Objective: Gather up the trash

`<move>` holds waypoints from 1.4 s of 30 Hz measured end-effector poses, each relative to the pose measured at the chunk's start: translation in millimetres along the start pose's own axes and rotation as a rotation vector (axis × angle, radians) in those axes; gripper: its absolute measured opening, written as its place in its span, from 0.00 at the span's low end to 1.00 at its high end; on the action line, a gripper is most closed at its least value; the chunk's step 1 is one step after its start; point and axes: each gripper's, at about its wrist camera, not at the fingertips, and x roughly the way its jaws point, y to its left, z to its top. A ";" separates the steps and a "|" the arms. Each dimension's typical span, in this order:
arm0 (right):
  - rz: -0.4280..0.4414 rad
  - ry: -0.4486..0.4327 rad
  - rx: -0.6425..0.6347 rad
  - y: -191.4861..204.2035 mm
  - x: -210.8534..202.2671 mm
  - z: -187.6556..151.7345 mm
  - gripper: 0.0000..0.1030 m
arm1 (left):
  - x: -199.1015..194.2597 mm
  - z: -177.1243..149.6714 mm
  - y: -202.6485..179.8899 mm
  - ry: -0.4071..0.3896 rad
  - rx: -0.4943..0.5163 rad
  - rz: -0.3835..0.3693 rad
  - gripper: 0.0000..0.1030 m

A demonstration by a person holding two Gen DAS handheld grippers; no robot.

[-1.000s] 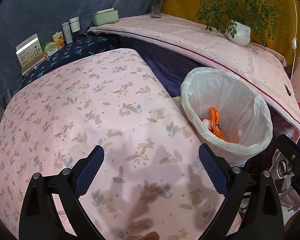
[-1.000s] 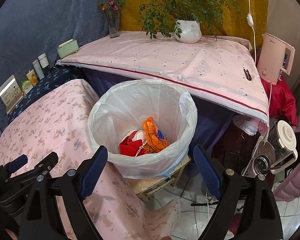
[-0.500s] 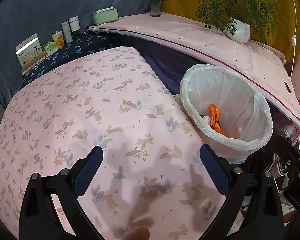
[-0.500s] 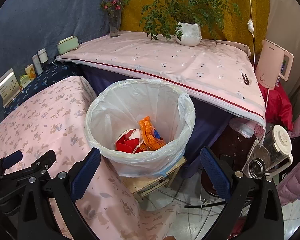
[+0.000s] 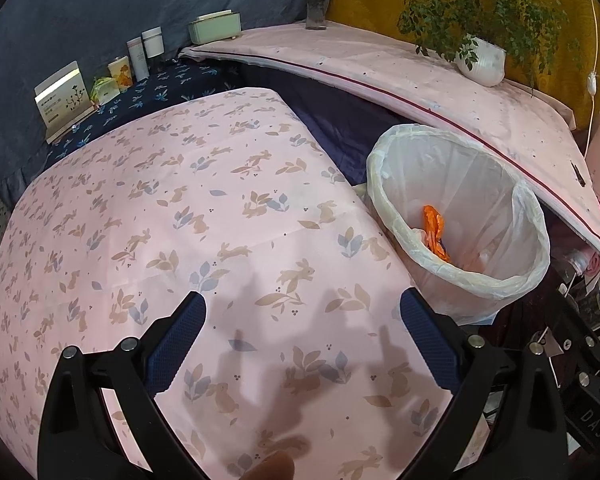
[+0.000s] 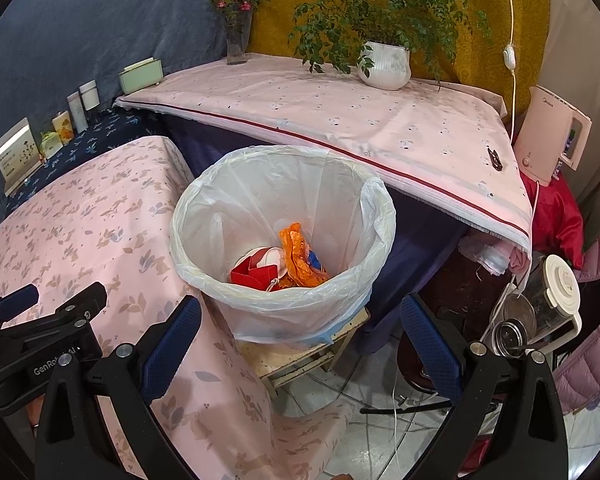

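My right gripper (image 6: 300, 340) hangs over the near rim of the lined waste bin (image 6: 284, 300) with its jaws spread as wide as they go and nothing between them; a second ago they were a little narrower, so I take it they have just finished letting go. The trash sits at the bottom of the liner: an orange wrapper (image 6: 300, 256) leaning against a red and white carton (image 6: 260, 270), both well below the rim and apart from my fingers. My left gripper (image 5: 300, 340) is also fully spread and empty, hovering above the pink rabbit-print tablecloth (image 5: 180, 220), which has held the same view for the last second. That cloth looks bare of litter in both views; the only loose things I see are the small boxes and bottles (image 5: 138, 60) lined up along the blue backdrop and the potted plant (image 6: 384, 64) on the far table, none of which reads as rubbish. My judgement is that this drop is done and the near table is cleared. What remains is to look for any further scraps outside these views, keeping my fingers from snagging the thin liner.
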 end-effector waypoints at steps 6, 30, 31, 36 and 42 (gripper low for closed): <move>-0.003 0.006 -0.011 1.8 1.3 -2.8 0.93 | 0.6 -0.9 0.8 0.002 -0.002 0.001 0.91; 0.005 0.006 -0.021 5.4 0.6 -7.0 0.93 | -3.1 -1.9 3.7 -0.009 -0.026 0.037 0.91; 0.004 0.006 -0.022 5.5 0.7 -7.1 0.93 | -3.3 -1.9 3.7 -0.008 -0.024 0.036 0.91; 0.005 0.006 -0.022 5.9 0.4 -7.4 0.93 | -6.9 -1.6 1.0 -0.015 -0.011 0.038 0.91; 0.006 0.006 -0.023 5.6 -0.2 -7.3 0.93 | -8.8 -2.6 -3.2 -0.019 0.000 0.037 0.91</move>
